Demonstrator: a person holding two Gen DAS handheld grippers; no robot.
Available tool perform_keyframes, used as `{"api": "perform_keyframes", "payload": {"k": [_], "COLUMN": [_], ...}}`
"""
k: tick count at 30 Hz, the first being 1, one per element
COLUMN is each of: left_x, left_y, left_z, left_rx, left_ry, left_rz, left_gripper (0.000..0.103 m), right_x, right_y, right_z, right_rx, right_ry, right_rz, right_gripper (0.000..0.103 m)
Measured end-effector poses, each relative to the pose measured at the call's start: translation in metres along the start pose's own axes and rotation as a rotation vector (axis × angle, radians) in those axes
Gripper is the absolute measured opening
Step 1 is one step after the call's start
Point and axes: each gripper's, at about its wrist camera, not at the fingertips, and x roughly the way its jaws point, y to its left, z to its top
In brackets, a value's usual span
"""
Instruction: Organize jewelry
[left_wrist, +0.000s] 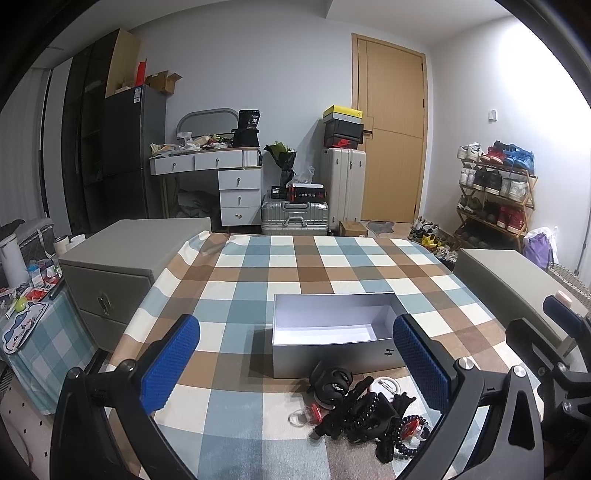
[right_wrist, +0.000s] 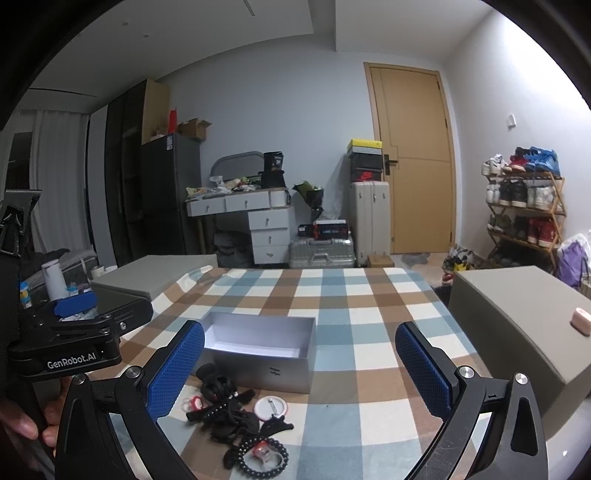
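Blue-padded and spread wide, your left tongs (left_wrist: 295, 363) grip nothing; the tangled black hair ties and bead bracelets (left_wrist: 364, 413) lie between their fingers, near the checked tablecloth's (left_wrist: 295, 266) near edge, touching the open silver cardboard box (left_wrist: 332, 332). Your right tongs (right_wrist: 299, 369), equally wide, hover above the same pile.

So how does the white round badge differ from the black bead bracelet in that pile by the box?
The white round badge is a flat solid disc, pale, with a pin across it; the black bead bracelet is an open loop of dark beads. The badge lies nearer the grey box; the bracelet lies at the pile's near edge, ringed around a small red piece. Both rest on the checked tablecloth, outside the box, untouched by either claw.
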Motion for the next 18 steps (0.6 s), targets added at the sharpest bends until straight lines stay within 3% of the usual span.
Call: {"api": "perform_keyframes", "payload": {"k": [18], "left_x": [0.0018], "left_y": [-0.0014], "left_z": [-0.0019], "left_rx": [-0.001], "left_ry": [0.008], "left_rz": [0.002], "left_gripper": [0.102], "right_x": [0.0012], "right_y": [0.0011], "right_z": [0.0001], "right_rx": [-0.013], "right_ry": [0.005], "right_rz": [0.003], "right_gripper": [0.103]}}
